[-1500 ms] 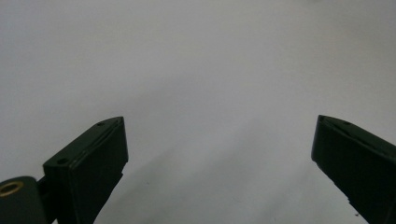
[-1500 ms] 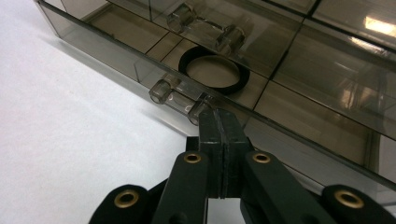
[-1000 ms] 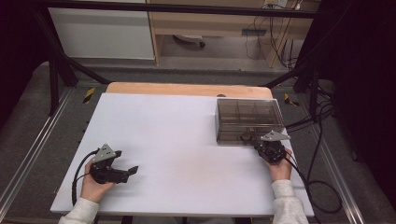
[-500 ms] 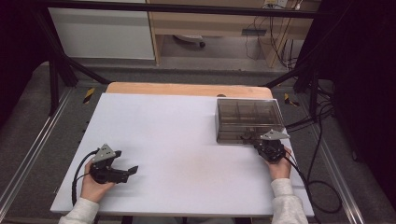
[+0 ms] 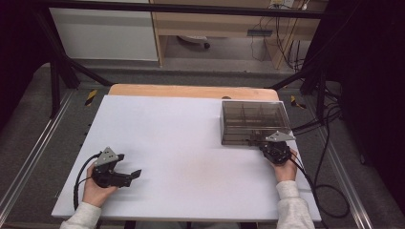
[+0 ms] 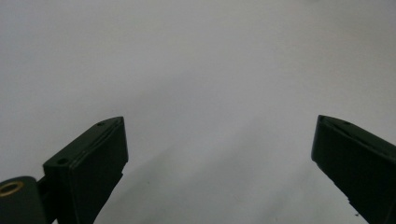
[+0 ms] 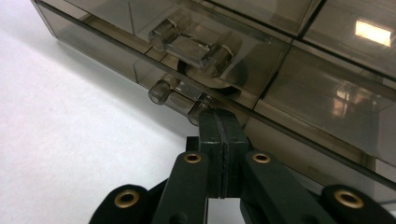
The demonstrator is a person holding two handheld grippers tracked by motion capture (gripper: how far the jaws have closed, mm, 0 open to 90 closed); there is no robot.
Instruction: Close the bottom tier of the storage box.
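1. High view: a smoky transparent compartment box [image 5: 255,121] stands at the right of the white table [image 5: 191,143], near its far edge, its lid down.
2. High view: the right gripper [image 5: 274,149] sits at centre right of the frame, just below the box's near wall, held by the person's right hand [image 5: 285,167].
3. Right gripper view: the right gripper [image 7: 219,123] has its jaws pressed flat together, nothing between them; their tips meet the right end of the lower clear latch [image 7: 180,98] on the box's front wall. A second clear latch bar [image 7: 191,44] lies above it, upper centre.
4. High view: the left gripper [image 5: 125,174] rests at lower left, well apart from the box, in the left hand [image 5: 95,191].
5. Left gripper view: the left gripper [image 6: 219,149] has its jaws spread wide over bare table, holding nothing.
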